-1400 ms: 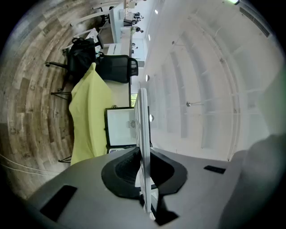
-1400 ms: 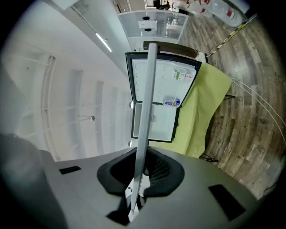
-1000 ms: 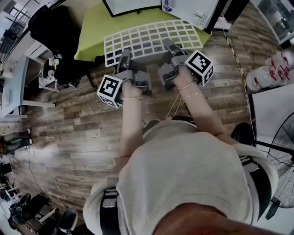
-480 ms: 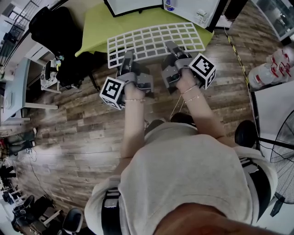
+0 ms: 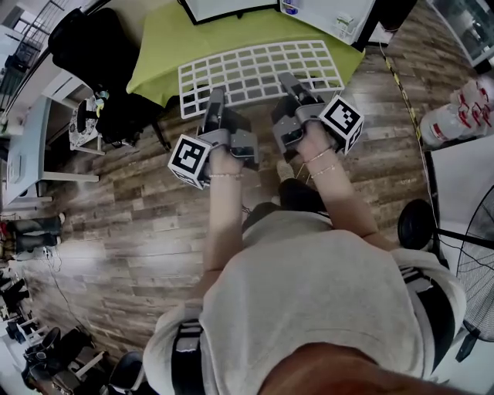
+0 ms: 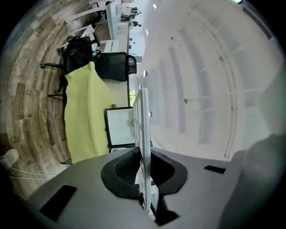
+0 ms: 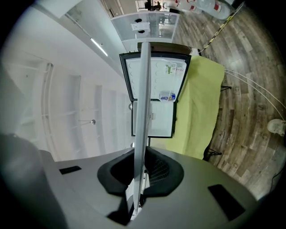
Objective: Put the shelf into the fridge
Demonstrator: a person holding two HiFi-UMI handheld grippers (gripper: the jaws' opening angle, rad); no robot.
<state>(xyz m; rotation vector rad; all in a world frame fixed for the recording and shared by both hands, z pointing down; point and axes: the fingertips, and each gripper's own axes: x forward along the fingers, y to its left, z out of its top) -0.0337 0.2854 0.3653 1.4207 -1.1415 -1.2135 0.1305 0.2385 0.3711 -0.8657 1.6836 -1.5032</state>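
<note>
The white grid shelf (image 5: 258, 71) is held level over the near edge of the green-covered table (image 5: 174, 46). My left gripper (image 5: 214, 106) is shut on its near rim at the left, and my right gripper (image 5: 289, 91) is shut on the rim at the right. In the left gripper view the shelf (image 6: 144, 129) runs edge-on between the black pads of the left gripper (image 6: 144, 169). The right gripper view shows the shelf (image 7: 144, 112) likewise clamped in the right gripper (image 7: 139, 173). The fridge (image 7: 154, 96) stands beyond the table with its door open; it is also at the top of the head view, fridge (image 5: 328, 14).
A black chair with a bag (image 5: 85, 46) stands left of the table. White desks (image 5: 23, 146) line the far left. Water jugs (image 5: 451, 116) and a fan (image 5: 471, 254) are at the right. Yellow-black tape (image 5: 395, 85) crosses the wooden floor.
The table and fridge have drawn slightly closer in the head view. Both grippers keep the same hold on the shelf, which has shifted only a little.
</note>
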